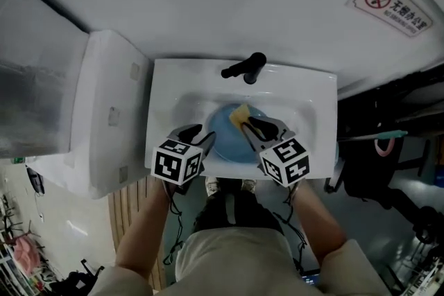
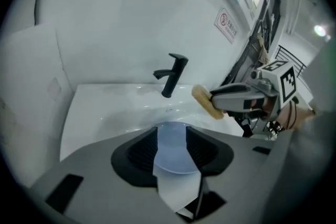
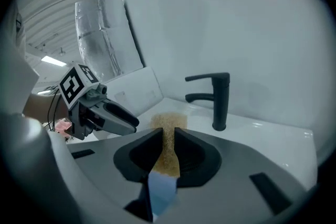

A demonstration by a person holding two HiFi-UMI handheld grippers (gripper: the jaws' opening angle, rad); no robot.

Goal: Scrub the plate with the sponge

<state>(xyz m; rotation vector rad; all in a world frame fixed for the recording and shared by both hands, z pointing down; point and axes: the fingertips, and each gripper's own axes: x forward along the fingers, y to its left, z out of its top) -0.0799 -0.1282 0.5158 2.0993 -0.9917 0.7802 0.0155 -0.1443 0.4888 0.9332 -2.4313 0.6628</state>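
White sink [image 1: 312, 90], black tap [image 1: 244, 68] behind blue plate [image 1: 223, 141]; left tongs [image 1: 200, 135] apart; right tongs [image 1: 248, 125] clamp sponge [image 1: 239, 114].

The plate [image 1: 220, 142] is round and pale blue, and lies flat in the bowl of the white sink [image 1: 173, 83], near the black tap [image 1: 246, 68]. The sponge [image 1: 240, 114] is a yellow-tan block with a coarse face. It is clamped edge-on between the jaws of the right gripper [image 1: 248, 124] over the plate's far rim. Whether it touches the plate cannot be told.
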